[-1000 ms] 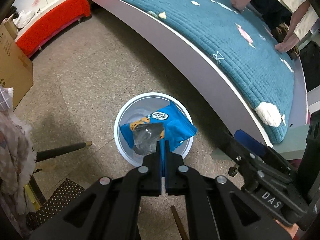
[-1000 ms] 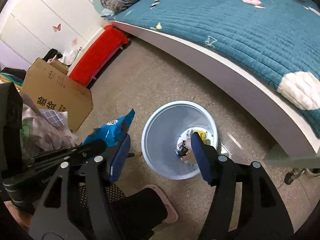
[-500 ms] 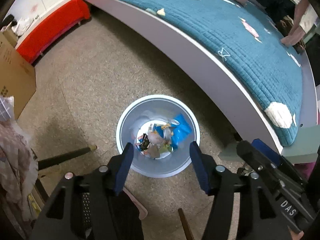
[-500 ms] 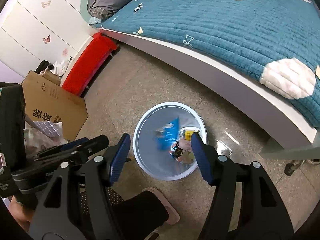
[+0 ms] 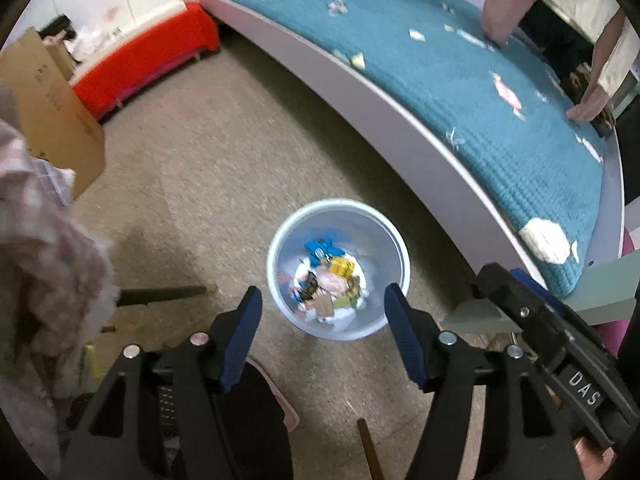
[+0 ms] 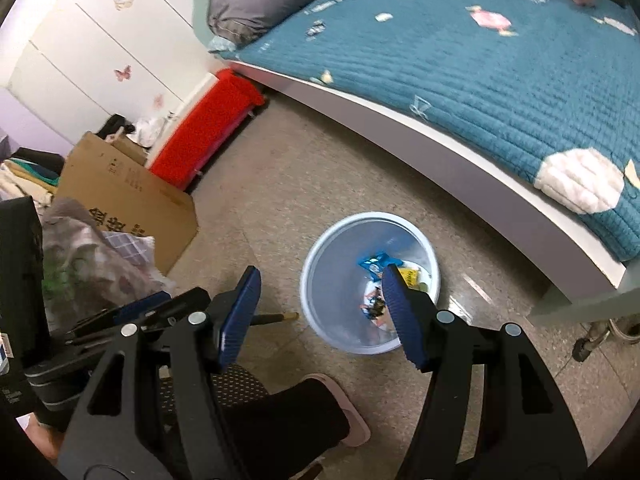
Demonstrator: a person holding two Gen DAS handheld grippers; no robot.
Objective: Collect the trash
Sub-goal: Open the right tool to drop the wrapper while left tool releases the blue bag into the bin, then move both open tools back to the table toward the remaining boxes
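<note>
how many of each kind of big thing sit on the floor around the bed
trash bin: 1
cardboard box: 1
red bench: 1
total: 3

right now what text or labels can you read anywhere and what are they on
"DAS": white letters on the black body of the right gripper, seen in the left wrist view.
Cardboard box: large black printed characters and smaller lines, not legible to me.
Wrappers in the trash bin: print too small and blurred.
Nothing else readable.
</note>
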